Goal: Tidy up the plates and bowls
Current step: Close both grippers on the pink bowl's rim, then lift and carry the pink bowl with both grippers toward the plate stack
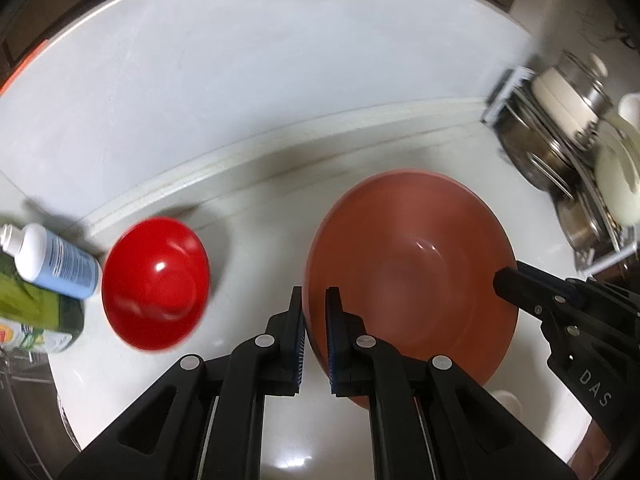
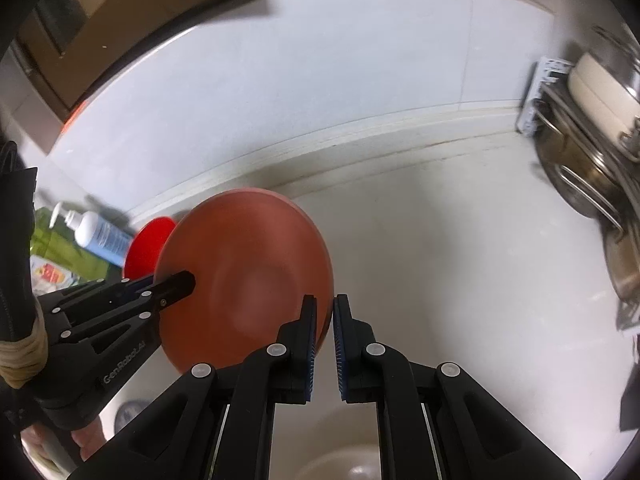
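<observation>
The left gripper [image 1: 316,336] is being kept pinched on the near-left rim of the brown plate [image 1: 412,252], one finger inside the rim and one outside, while the right gripper [image 2: 324,344] is being clamped in the same way on the opposite edge, so that the plate is being carried between the two tools. The two-sided hold is probably being used because the plate is wide and shallow and would tip from a single pinch. The plate is being held above the white counter [image 2: 460,248], tilted, with its hollow turned toward the left camera; whether any part is touching the counter cannot be told. It is looking matte and terracotta-coloured, with a soft highlight in the well and some motion blur. Just beside it, to the left, a glossy red bowl [image 1: 156,280] is lying tipped on the counter, next to a white and blue bottle [image 1: 56,256]. A dish rack [image 1: 568,152] with metal pots is standing well apart on the right, seemingly where things are being put away.
</observation>
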Available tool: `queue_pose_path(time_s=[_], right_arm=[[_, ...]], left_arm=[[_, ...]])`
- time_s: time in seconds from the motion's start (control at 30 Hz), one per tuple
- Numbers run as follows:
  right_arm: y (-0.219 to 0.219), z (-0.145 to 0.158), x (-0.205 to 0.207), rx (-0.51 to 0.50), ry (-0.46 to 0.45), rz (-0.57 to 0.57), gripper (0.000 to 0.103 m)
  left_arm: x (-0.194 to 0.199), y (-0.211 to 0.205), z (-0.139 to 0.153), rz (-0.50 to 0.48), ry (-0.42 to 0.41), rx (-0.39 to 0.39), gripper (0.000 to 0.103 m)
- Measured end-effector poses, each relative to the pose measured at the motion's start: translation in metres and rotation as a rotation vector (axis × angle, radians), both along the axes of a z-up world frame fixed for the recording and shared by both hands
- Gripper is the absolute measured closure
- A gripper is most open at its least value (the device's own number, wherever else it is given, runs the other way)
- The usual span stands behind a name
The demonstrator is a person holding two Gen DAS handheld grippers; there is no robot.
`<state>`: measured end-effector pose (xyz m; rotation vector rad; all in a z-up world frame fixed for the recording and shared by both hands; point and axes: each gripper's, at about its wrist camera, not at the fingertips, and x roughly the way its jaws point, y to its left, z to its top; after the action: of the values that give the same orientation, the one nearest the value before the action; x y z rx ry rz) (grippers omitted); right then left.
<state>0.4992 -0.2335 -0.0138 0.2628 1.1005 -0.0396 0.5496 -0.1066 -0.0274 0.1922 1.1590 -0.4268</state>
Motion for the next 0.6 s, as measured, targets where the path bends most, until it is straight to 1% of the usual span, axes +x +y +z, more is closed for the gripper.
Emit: queue_pose_path(time_s=[0.17, 0.27, 0.5, 0.6], right_arm=[[-0.011, 0.013, -0.040, -0.012, -0.025, -0.015, 0.093], [-0.018, 0.014, -0.063, -0.025, -0.025, -0.016, 0.093], [-0.031, 0.017, -0.111, -0.057, -0.038, -0.041, 0.093], [-0.034, 0.014, -0.127, -0.053, -0.033, -0.048, 0.093]], left_arm=[[-0.035, -0.001, 0.016, -0.033, -0.012, -0.026, 0.093], [-0.056, -0.004, 0.020, -0.054, -0.013, -0.036, 0.093], [-0.099, -0.015, 0.019, -0.094, 0.010, -0.064, 0.092], [-0.115, -0.018, 0.016, -0.107, 0.013, -0.064, 0.091]])
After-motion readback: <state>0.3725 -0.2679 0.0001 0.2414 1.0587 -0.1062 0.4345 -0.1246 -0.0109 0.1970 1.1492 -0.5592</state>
